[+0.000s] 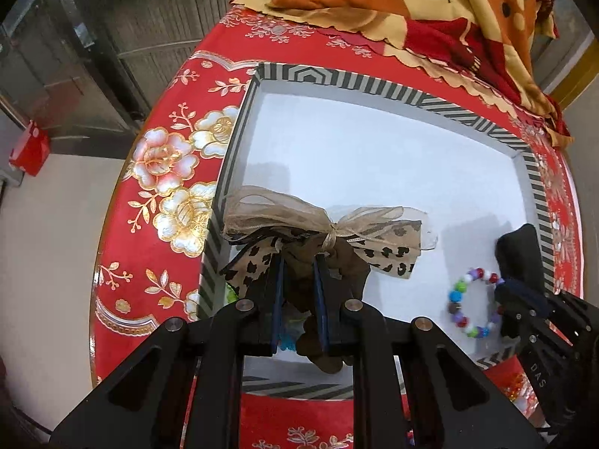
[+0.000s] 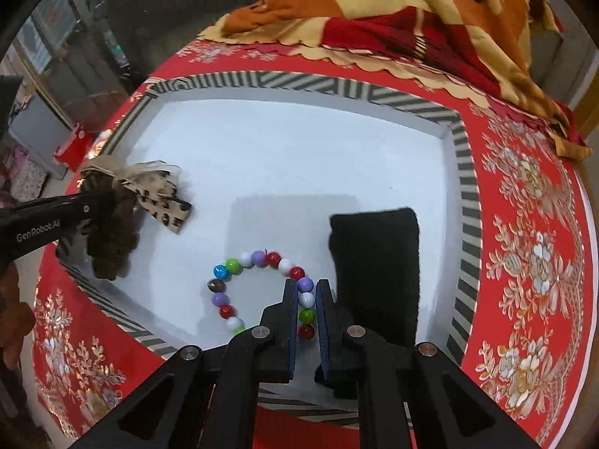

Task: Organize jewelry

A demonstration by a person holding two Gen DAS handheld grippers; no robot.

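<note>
Left gripper [image 1: 299, 262]: jaws clamped on a bow scrunchie [image 1: 322, 239] above the box [image 1: 374, 89]; its loose ribbons may snag the rim. Right gripper [image 2: 304, 284]: jaws narrow around a bead bracelet [image 2: 258, 258] on the box floor; round beads may slip free.

counted here: one striped-rim tray [image 2: 464, 172] with white floor, one beaded bracelet [image 2: 258, 280], one leopard-print bow scrunchie [image 1: 318, 239], one black pouch [image 2: 378, 262], one patterned blanket [image 2: 411, 11], one red floral tablecloth [image 2: 524, 224], one small red box [image 1: 30, 147], two black grippers [image 1: 299, 262] [image 2: 304, 284].
</note>
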